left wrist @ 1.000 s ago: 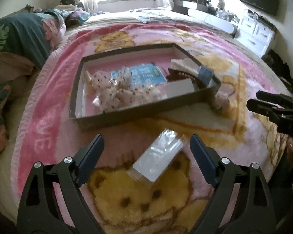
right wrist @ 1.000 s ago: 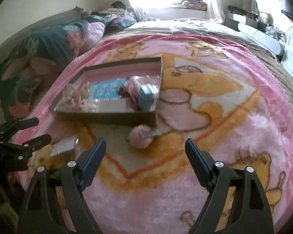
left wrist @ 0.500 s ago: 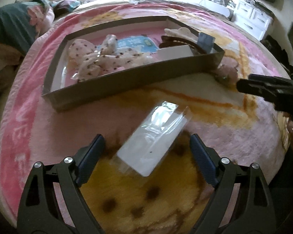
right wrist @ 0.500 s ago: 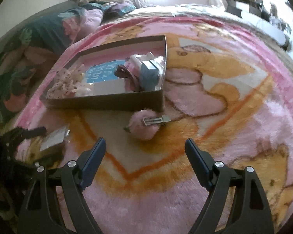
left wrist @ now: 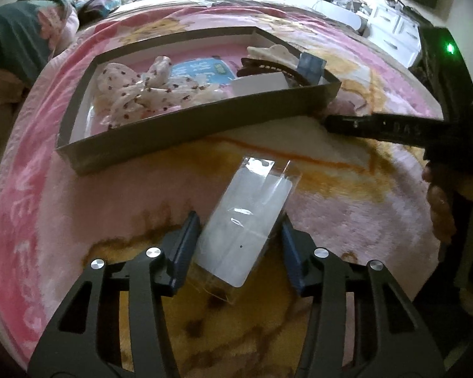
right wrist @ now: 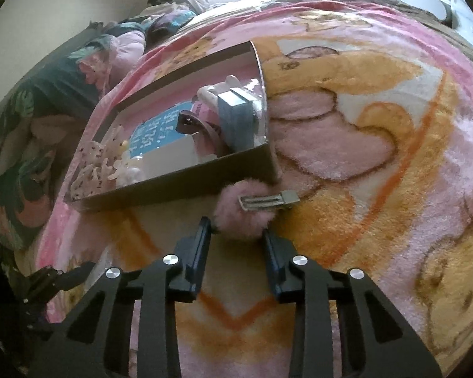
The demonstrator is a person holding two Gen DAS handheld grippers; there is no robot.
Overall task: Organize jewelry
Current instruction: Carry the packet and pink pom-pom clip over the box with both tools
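A clear plastic packet with a white card (left wrist: 247, 217) lies on the pink blanket; my left gripper (left wrist: 240, 223) has closed on its near end, both pads touching its sides. A pink fluffy hair clip with a metal clasp (right wrist: 246, 211) lies by the near corner of the shallow brown box (right wrist: 173, 186); my right gripper (right wrist: 237, 230) has its fingertips on either side of it, pressing the fluff. The box (left wrist: 186, 132) holds spotted bows (left wrist: 135, 94), a blue card, a dark hair claw and a small blue box. The right gripper's finger (left wrist: 378, 126) shows in the left wrist view.
The pink cartoon blanket (right wrist: 378, 157) covers the bed. Pillows and bedding (right wrist: 47, 110) are piled at the left. White drawers (left wrist: 391, 28) and a TV stand beyond the bed at the right. A hand (left wrist: 441, 211) holds the right gripper.
Both grippers moved forward and down and closed: the left onto the plastic packet, the right onto the pink hair clip. Both were wide open before.
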